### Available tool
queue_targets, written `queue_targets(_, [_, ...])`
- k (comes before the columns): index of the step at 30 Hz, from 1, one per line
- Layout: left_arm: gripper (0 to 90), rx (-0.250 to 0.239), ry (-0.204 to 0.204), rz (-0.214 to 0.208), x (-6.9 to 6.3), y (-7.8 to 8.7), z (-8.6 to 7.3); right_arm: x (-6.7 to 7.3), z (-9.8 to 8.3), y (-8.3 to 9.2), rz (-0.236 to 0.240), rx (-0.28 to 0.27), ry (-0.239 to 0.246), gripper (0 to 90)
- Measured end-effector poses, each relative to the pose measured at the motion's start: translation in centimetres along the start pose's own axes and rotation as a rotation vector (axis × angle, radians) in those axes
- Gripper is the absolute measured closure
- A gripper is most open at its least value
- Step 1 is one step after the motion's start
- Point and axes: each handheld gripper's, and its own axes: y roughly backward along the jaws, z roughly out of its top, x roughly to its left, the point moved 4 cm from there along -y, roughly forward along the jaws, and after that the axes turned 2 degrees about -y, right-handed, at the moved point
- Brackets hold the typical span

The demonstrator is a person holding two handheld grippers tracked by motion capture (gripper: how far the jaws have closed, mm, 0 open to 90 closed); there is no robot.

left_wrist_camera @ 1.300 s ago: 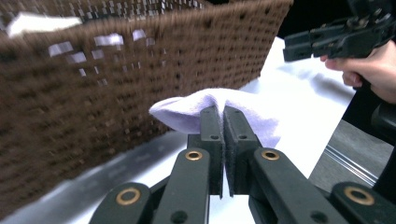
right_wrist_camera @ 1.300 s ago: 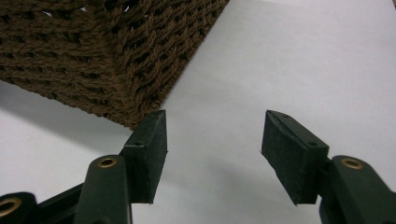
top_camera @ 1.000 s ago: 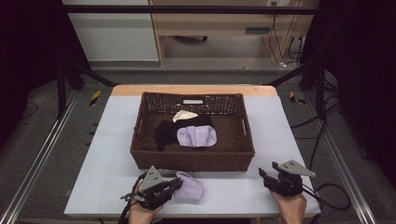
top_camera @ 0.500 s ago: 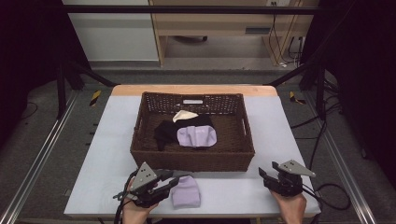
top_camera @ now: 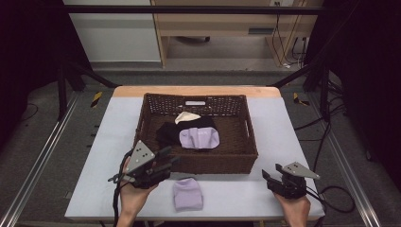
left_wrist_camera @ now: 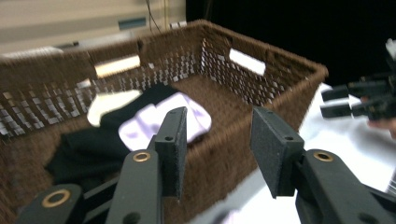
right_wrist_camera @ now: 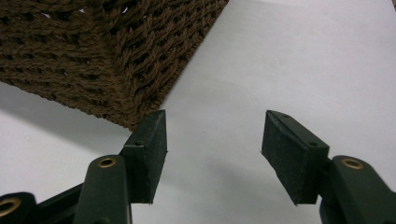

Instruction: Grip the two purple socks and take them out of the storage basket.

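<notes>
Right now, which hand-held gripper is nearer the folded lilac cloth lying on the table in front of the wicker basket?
Left. The left hand-held gripper hangs just up-left of the folded lilac cloth, jaws open. The right hand-held gripper sits far off near the table's right corner.

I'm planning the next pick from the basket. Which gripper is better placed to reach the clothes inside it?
Left. The left gripper hangs at the basket's front-left rim, jaws open and empty, aimed at the lilac cloth inside. The right gripper sits low on the table beyond the basket's front-right corner.
</notes>
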Motion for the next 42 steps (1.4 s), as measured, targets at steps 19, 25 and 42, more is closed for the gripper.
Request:
queue_targets(19, [40.8, 0.045, -0.032, 0.122, 4.1, -5.9, 5.4, 0.0, 0.0, 0.0, 0.005, -0.003, -0.007, 40.4])
queue_targets(25, [41.2, 0.048, -0.061, 0.097, 4.7, -8.6, 6.5, -0.1, 0.0, -0.2, -0.001, -0.002, 0.004, 40.7])
queue_targets(42, [32.7, 0.228, -0.033, 0.085, 6.5, -16.1, 3.5, -0.2, 0.0, -0.3, 0.008, 0.005, -0.008, 41.5])
